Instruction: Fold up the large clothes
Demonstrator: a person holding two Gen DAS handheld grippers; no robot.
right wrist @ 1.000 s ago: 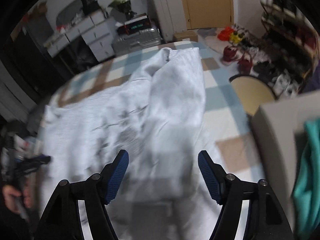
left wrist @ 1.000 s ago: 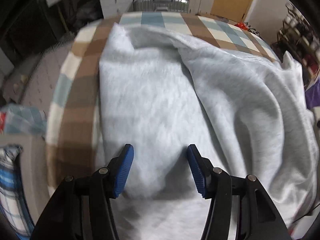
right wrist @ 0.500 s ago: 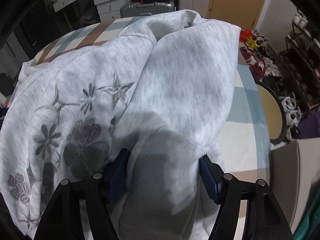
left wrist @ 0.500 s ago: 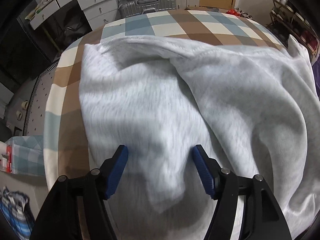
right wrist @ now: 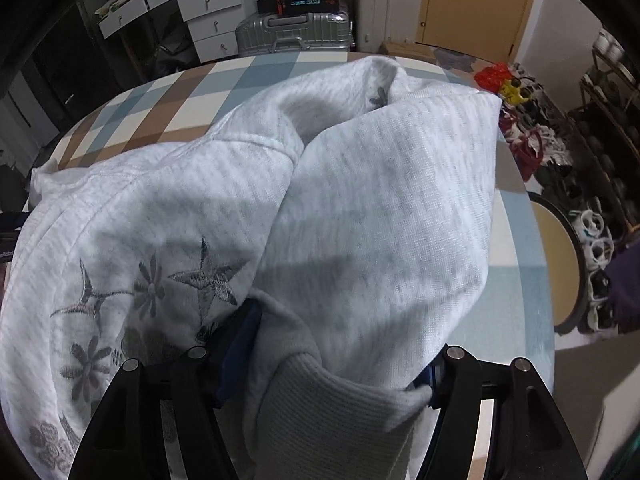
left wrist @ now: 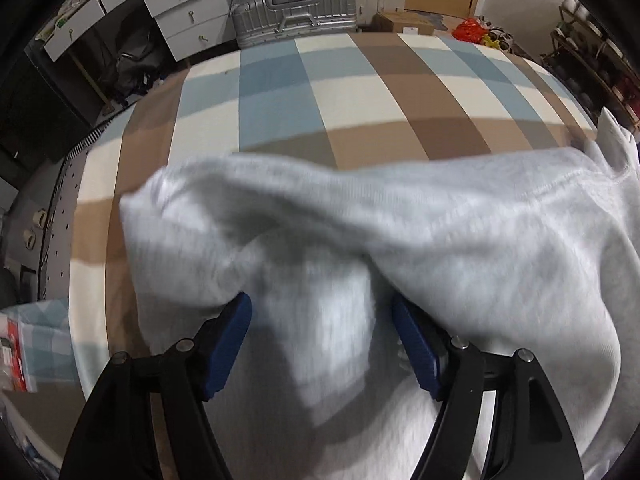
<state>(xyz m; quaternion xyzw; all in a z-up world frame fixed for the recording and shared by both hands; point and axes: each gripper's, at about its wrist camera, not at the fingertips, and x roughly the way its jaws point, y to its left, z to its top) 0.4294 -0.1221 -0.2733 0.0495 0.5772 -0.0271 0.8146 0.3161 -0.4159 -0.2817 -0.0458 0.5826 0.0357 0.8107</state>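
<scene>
Mid-fold, sweatshirt (right wrist: 360,200) bunched over the checked bed (left wrist: 360,92). Left tongs (left wrist: 322,344) just been opening, fabric loose between; right tongs (right wrist: 336,356) wide but stuffed with cuff. Better to drag both hems evenly toward the suitcase (left wrist: 294,12), keeping edges lined up.

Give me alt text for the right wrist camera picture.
A pale grey sweatshirt with stitched stars and flowers lies bunched on a checked bedcover, its ribbed cuff between the blue-padded right tongs. A silver suitcase and white drawers stand behind.
</scene>
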